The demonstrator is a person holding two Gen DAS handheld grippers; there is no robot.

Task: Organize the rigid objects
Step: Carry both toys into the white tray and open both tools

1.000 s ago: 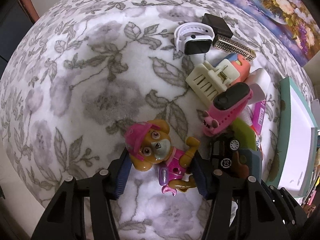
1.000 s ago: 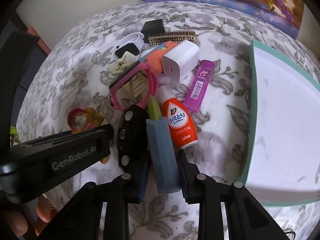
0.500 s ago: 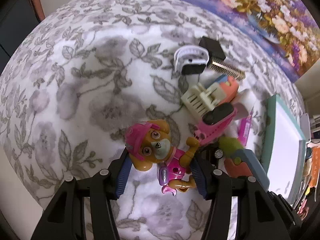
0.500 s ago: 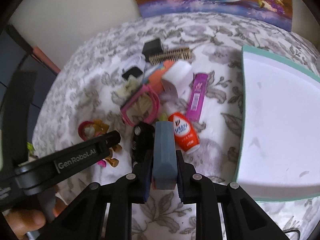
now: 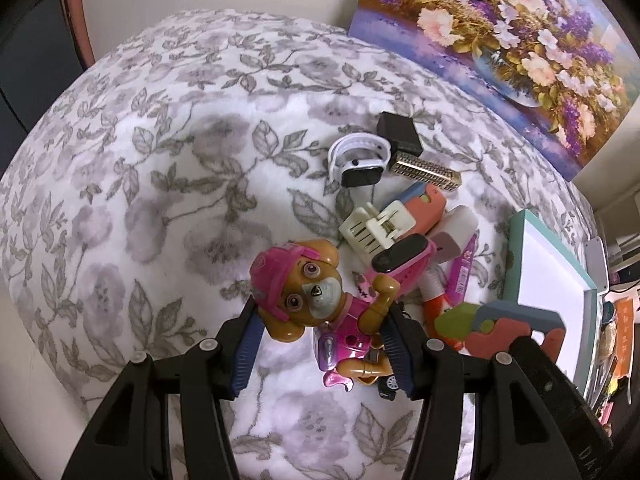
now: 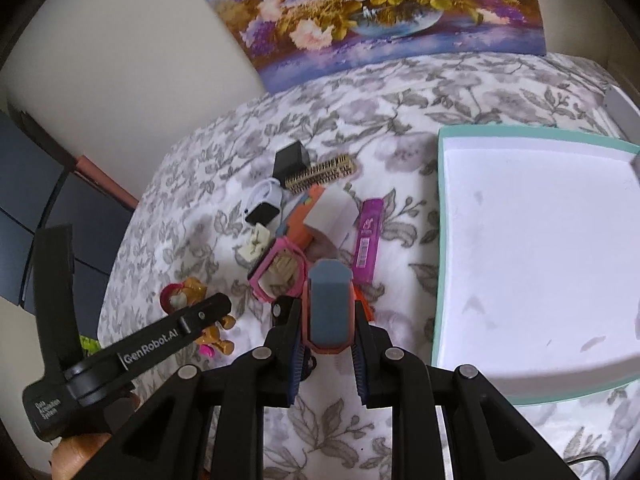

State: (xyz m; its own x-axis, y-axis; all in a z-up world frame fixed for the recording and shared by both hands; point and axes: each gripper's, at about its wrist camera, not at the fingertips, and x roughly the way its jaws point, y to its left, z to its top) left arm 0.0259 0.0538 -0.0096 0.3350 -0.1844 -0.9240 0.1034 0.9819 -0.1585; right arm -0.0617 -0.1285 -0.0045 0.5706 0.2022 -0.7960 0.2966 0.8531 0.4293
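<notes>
My left gripper is shut on a pink-hatted toy dog figure and holds it above the floral cloth. My right gripper is shut on a blue and orange toy block, lifted above the pile; the block also shows in the left wrist view. The pile holds a pink watch, a cream clip, a white smartwatch, a purple lighter, a white charger, a black cube and a gold comb.
A teal-rimmed white tray lies to the right of the pile. A flower painting leans on the wall behind. The cloth's edge drops off at the left. A black toy car lies under the left gripper.
Both grippers have risen with their objects. The right gripper closed on the blue block and lifted it off the pile. The left gripper lifted the toy dog off the cloth.
</notes>
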